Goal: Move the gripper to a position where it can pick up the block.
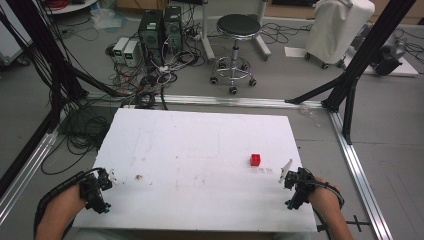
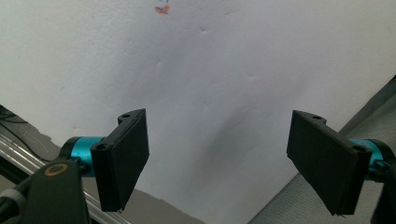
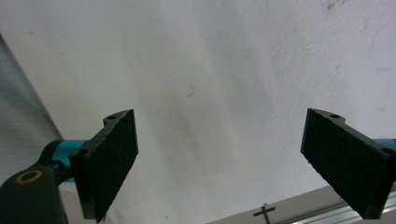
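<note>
Left gripper [image 2: 217,163], right gripper [image 3: 219,163]: jaws apart

White table [image 1: 200,150]: surface open across centre and left of frame; sole obstacle a small red block [image 1: 255,159], right of centre. Left gripper [image 1: 111,176] at lower left edge and right gripper [image 1: 284,172] at lower right edge, both w/ jaws wide apart, nothing between them.
</note>
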`<state>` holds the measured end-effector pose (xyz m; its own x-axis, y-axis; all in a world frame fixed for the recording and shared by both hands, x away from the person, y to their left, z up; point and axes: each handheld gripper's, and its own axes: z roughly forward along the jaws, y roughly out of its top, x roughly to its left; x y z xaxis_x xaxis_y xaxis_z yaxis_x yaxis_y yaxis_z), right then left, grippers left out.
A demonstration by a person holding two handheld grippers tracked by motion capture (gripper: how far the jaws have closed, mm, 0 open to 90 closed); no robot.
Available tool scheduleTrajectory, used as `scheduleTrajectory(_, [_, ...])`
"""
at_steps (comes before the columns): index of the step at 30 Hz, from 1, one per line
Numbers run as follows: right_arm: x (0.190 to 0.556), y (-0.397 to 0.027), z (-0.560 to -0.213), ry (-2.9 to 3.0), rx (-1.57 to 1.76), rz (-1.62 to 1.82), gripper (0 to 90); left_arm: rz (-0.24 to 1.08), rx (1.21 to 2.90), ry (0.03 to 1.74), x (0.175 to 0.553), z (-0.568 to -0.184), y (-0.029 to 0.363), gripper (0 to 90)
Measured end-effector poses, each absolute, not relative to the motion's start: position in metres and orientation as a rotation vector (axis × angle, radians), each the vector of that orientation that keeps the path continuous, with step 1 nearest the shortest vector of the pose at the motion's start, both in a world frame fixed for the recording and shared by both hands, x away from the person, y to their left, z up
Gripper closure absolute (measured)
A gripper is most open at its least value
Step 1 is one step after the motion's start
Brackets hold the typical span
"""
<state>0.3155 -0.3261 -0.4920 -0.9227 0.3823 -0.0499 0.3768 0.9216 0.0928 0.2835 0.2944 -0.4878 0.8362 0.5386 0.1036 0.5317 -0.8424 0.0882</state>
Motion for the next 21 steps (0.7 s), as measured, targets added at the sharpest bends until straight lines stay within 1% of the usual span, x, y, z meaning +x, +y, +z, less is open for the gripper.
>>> scheduleTrajectory(7, [0.336, -0.326, -0.492, 3.04, 0.515, 0.09, 10.4, 0.209, 2.947, 0.878, 0.283, -0.488, 0.298, 21.1])
scheduleTrajectory(9, [0.347, -0.327, -0.49, 3.035, 0.494, 0.092, 10.4, 0.207, 2.947, 0.883, 0.284, -0.489, 0.298, 21.2])
scheduleTrajectory(12, [0.354, -0.328, -0.488, 3.029, 0.481, 0.09, 10.4, 0.199, 2.947, 0.883, 0.284, -0.49, 0.299, 21.2])
scheduleTrajectory(21, [0.383, -0.335, -0.476, 3.022, 0.437, 0.102, 10.4, 0.2, 2.942, 0.898, 0.285, -0.491, 0.3, 21.2])
